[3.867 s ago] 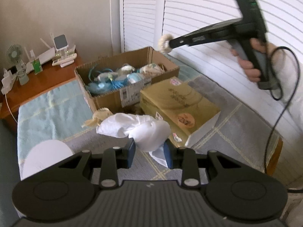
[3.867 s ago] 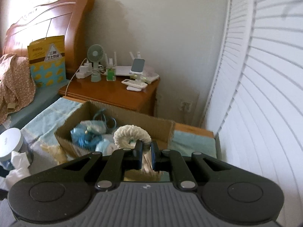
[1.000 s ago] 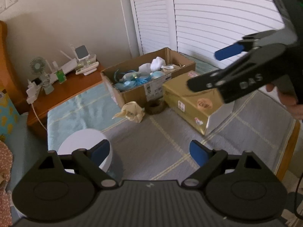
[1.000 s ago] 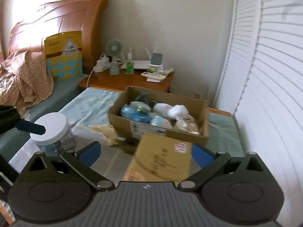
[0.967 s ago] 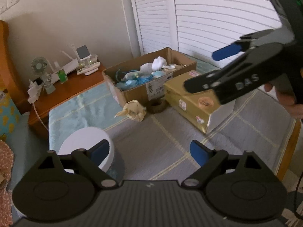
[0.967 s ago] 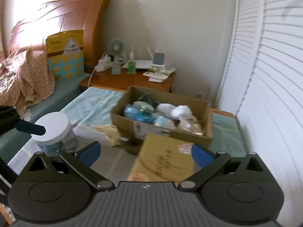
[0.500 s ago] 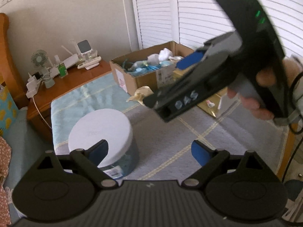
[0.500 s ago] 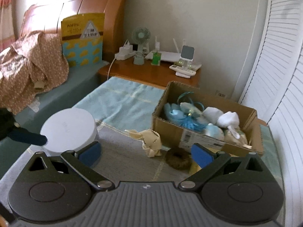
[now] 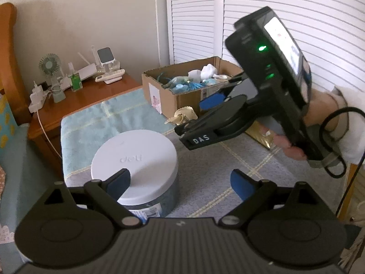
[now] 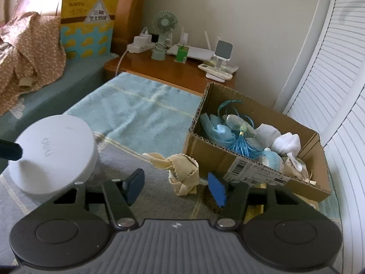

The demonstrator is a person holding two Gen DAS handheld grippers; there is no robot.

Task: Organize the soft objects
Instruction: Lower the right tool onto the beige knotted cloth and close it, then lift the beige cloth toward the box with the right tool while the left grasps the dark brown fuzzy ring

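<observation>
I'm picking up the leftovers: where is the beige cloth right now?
The beige cloth lies crumpled on the grey mat, just outside the cardboard box, near its left front corner; in the right wrist view it sits ahead, between the open right gripper's fingers.

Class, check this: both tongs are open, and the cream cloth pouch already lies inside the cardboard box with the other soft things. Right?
Not quite. The cream cloth pouch lies outside the cardboard box, on the mat beside it, as the right wrist view shows. Left tongs and right tongs are indeed open.

Brown cardboard box (image 10: 219, 157), cream cloth (image 10: 182, 173), white-lidded grey jar (image 9: 134, 159), pale blue towel (image 10: 141, 111) with yellow lines, grey checked mat (image 9: 205, 173), orange floral garment (image 10: 29, 45).
</observation>
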